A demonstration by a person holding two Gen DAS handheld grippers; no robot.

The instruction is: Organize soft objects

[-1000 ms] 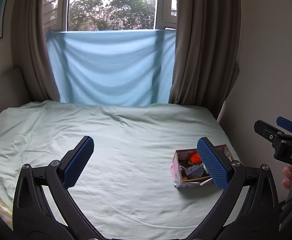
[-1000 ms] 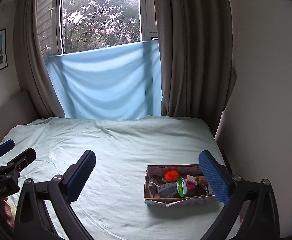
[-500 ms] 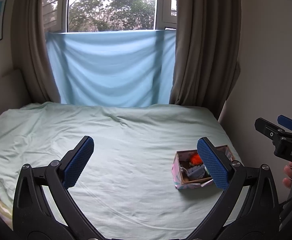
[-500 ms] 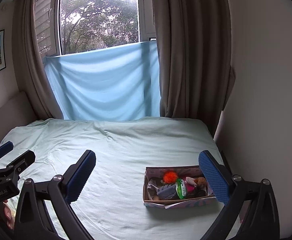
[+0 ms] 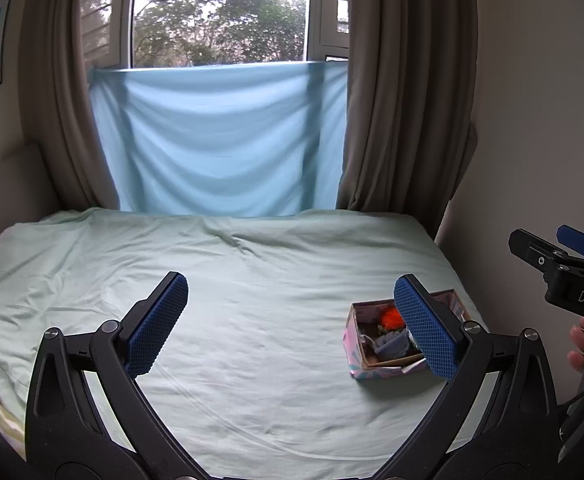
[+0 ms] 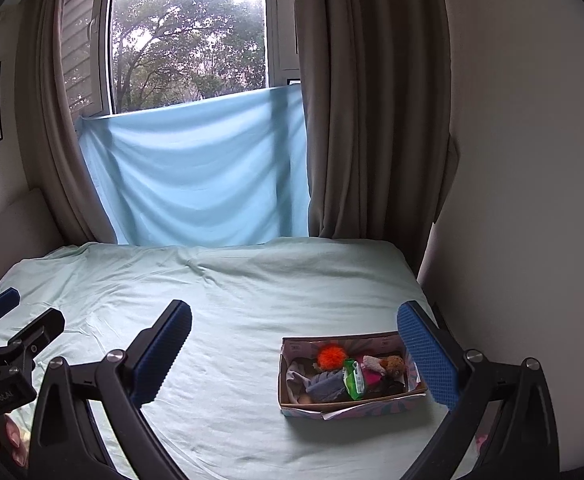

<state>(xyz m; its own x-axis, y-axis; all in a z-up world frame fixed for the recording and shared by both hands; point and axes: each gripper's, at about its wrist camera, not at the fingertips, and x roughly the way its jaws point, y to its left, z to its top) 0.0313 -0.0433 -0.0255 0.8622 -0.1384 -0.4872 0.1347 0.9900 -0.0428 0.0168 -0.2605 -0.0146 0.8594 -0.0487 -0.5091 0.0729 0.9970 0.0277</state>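
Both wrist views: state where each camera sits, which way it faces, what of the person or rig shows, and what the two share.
Left wrist: sits on the left gripper, looks forward over the bed toward the window; its own open fingers, the right gripper and a hand's fingertips at the right edge show.
Right wrist: sits on the right gripper, same heading; its own open fingers and the left gripper at the left edge show.
Shared: bed, blue cloth, curtains, and the box of soft items.
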